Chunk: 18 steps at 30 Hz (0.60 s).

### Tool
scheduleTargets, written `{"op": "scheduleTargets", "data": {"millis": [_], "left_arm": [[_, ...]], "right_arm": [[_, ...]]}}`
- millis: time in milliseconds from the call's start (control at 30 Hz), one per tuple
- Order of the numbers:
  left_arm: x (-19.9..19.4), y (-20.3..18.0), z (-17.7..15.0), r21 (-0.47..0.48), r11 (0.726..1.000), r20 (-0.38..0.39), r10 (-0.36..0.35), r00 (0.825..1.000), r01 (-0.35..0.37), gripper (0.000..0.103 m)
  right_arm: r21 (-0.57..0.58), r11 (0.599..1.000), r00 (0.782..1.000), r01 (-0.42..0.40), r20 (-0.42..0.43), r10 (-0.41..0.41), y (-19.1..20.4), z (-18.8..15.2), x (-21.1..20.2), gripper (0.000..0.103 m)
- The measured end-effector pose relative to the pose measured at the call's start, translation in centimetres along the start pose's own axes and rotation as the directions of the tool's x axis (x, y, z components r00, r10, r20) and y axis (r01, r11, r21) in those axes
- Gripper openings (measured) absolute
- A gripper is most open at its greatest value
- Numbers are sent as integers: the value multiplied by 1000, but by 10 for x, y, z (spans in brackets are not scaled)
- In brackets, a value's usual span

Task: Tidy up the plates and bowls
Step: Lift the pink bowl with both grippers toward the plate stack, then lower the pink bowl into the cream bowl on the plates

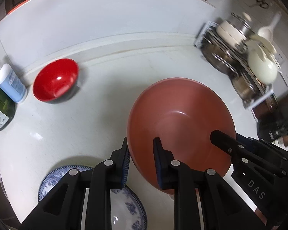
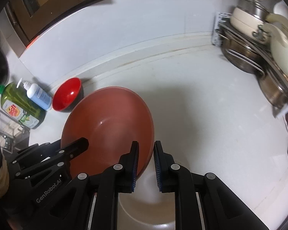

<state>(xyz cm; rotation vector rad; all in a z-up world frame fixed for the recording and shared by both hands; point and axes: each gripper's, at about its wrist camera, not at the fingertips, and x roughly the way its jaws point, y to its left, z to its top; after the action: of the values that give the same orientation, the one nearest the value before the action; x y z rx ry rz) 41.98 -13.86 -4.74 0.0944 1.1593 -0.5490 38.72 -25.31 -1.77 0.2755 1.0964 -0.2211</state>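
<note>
A large terracotta-pink bowl (image 1: 180,118) is tilted above the white counter, held from both sides. My left gripper (image 1: 141,161) has its jaws astride the bowl's left rim. My right gripper (image 2: 146,164) is astride the opposite rim, and it also shows in the left wrist view (image 1: 223,141). The bowl also shows in the right wrist view (image 2: 107,122). A small red bowl (image 1: 55,80) stands by the back ledge. A blue-and-white patterned plate (image 1: 122,207) lies below my left gripper. A beige dish (image 2: 153,212) lies under my right gripper.
A white pump bottle (image 1: 9,80) and a green dish-soap bottle (image 2: 19,105) stand at the left. A dish rack (image 1: 245,61) with steel pots and cream cookware stands at the right. The white counter (image 2: 211,115) stretches between them.
</note>
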Motion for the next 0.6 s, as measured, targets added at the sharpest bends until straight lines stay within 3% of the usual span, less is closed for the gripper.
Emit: {"op": "scheduleTargets", "data": {"millis": [600], "left_arm": [[16,-44,-42,125,992,-65,1,998,7,23]], "right_arm": [[84,995,997,51,-58,-46,-49,-69,-9,18]]}}
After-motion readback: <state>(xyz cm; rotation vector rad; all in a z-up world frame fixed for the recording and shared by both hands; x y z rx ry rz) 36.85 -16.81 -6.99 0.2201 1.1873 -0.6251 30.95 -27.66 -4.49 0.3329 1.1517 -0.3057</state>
